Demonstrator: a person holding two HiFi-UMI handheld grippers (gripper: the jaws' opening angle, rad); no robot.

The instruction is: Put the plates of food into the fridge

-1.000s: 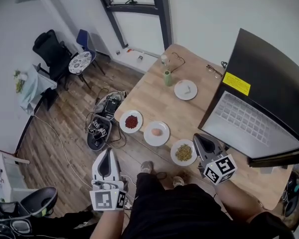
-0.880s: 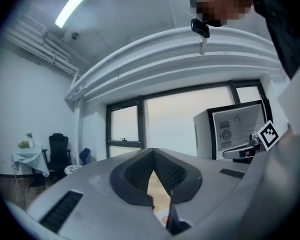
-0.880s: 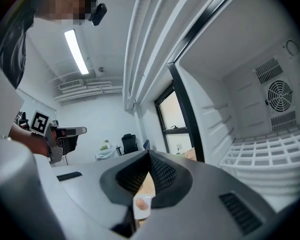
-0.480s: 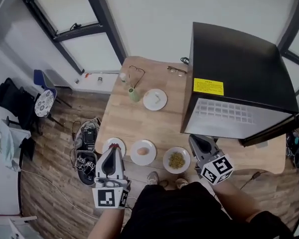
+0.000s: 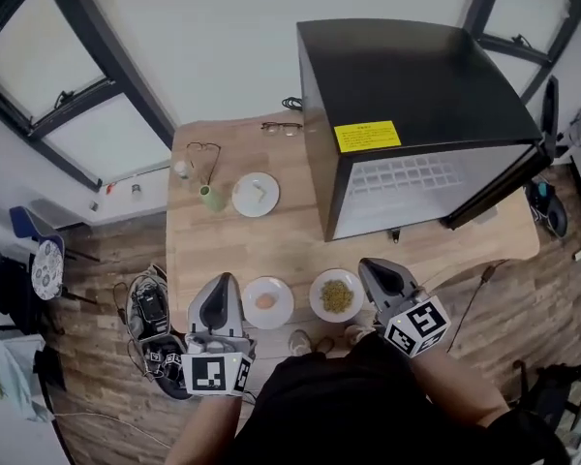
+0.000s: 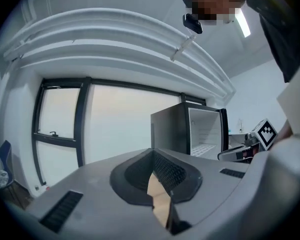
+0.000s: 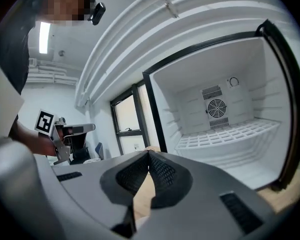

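- The right gripper (image 5: 370, 265) hangs with its jaws together and nothing between them, just beside the right rim of the plate of greens (image 5: 318, 296). In its own view it faces the open fridge (image 5: 416, 76).
- The left gripper (image 5: 221, 281) is also closed and empty, just left of the egg plate (image 5: 279, 311). It covers the table's near-left edge, and I cannot tell what lies under it.
- No plate is in the fridge yet. Both near plates sit at the front edge of the table (image 5: 271, 250), and a third plate (image 5: 244, 200) sits farther back on the left.
- The step in hand seems to be the first pick, and the greens are closest to the right gripper.
- To do it well, part the jaws first and come in low and flat at the near rim. One pad should go over the lip and one under, clear of the food.
- The grip should be firm, since a shallow plate held by one edge is likely to tip. Lift it level and move slowly so the loose greens stay on.
- The wire shelf (image 5: 407, 177) is bare and looks like an easy landing spot. Slide the plate in flat.
- The way from plate to fridge looks open. Only a small dark thing (image 5: 394, 232) lies at the fridge's foot, so steer around it.
- A cup (image 5: 211, 198) and glasses (image 5: 282, 127) stand well apart at the back. They matter only for the third plate.
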